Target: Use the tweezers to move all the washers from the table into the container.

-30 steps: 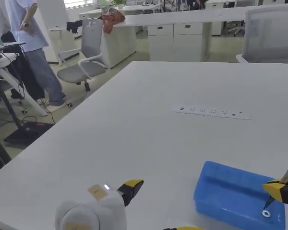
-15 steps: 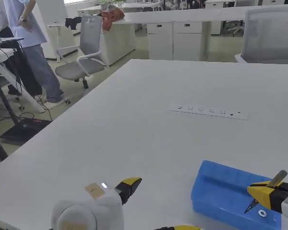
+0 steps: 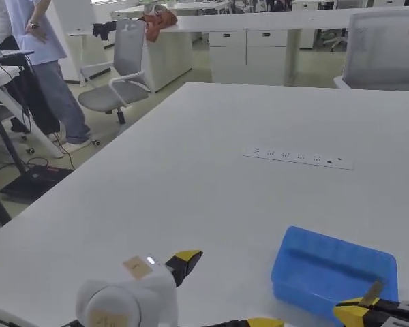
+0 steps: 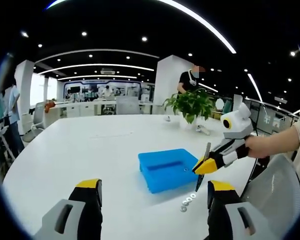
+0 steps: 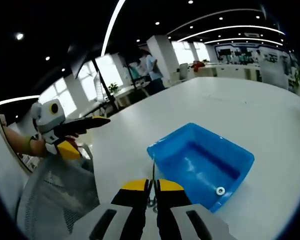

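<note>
The blue container [image 3: 330, 272] [image 4: 166, 168] [image 5: 202, 159] sits on the white table, and one washer [image 5: 220, 190] lies inside it near a corner. My right gripper [image 3: 354, 315] [image 5: 152, 184] [image 4: 206, 165] is shut on the thin metal tweezers [image 5: 152, 172] [image 4: 203, 165], just off the container's near side. The tweezers point down toward a few loose washers [image 4: 188, 201] [image 5: 151, 202] on the table. My left gripper [image 3: 228, 289] [image 4: 155, 186] [image 5: 85, 122] stands wide open to the left of the container, holding nothing.
A white power strip [image 3: 298, 159] lies across the table beyond the container. Office chairs [image 3: 119, 68], desks and a standing person [image 3: 37, 48] are off the far left. In the left gripper view a potted plant [image 4: 190, 105] stands at the table's far end.
My right gripper has drawn the tweezers back from over the container's near corner toward me. The washer seen at their tip earlier now lies in the container. The left gripper has stayed put.
</note>
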Demonstrator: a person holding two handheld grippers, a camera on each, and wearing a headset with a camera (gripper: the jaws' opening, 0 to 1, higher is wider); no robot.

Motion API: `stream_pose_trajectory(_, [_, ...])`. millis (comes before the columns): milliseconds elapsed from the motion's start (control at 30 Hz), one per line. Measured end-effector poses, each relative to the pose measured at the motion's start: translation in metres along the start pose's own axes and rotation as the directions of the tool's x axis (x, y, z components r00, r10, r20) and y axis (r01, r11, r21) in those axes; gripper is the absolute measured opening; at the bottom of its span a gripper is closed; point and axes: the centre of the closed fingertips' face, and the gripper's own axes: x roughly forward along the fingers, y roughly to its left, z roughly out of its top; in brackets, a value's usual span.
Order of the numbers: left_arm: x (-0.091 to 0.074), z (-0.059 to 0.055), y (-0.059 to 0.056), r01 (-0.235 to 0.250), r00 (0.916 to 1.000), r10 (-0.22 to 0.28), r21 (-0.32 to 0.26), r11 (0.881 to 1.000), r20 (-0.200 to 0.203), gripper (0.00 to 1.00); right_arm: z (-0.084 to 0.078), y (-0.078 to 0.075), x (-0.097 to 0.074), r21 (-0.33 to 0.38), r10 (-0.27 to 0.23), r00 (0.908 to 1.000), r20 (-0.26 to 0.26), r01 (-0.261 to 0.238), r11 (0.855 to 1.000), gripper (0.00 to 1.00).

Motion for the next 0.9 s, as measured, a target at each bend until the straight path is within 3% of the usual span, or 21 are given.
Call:
stream_pose_trajectory(167, [-0.001, 0.0, 0.002, -0.006, 1.0, 0.006, -0.01, 1.0, 0.004, 0.88, -0.014, -0.003, 0.007, -0.007, 0.006, 0.9993, -0.037, -0.006, 1.0, 0.03])
stream_pose_trajectory(500, [-0.001, 0.001, 0.002, -0.004, 1.0, 0.004, -0.01, 1.0, 0.006, 0.87, -0.013, -0.005, 0.01, -0.026, -0.003, 0.9989, -0.046, 0.001, 1.0, 0.03])
stream_pose_trajectory(800, [-0.001, 0.001, 0.002, -0.002, 1.0, 0.002, -0.009, 1.0, 0.005, 0.87, -0.014, -0.004, 0.007, -0.093, -0.024, 0.9987, -0.046, 0.02, 0.995, 0.03])
stream_pose_trajectory(867, [-0.001, 0.001, 0.002, -0.003, 1.0, 0.003, -0.007, 1.0, 0.005, 0.86, -0.017, -0.002, 0.008, -0.083, -0.009, 0.9985, -0.053, 0.004, 0.996, 0.03])
stream_pose_trajectory(900, [-0.001, 0.0, 0.002, -0.002, 1.0, 0.002, -0.008, 1.0, 0.003, 0.86, -0.014, 0.0, 0.008, -0.076, -0.001, 0.9994, -0.034, -0.002, 0.997, 0.03])
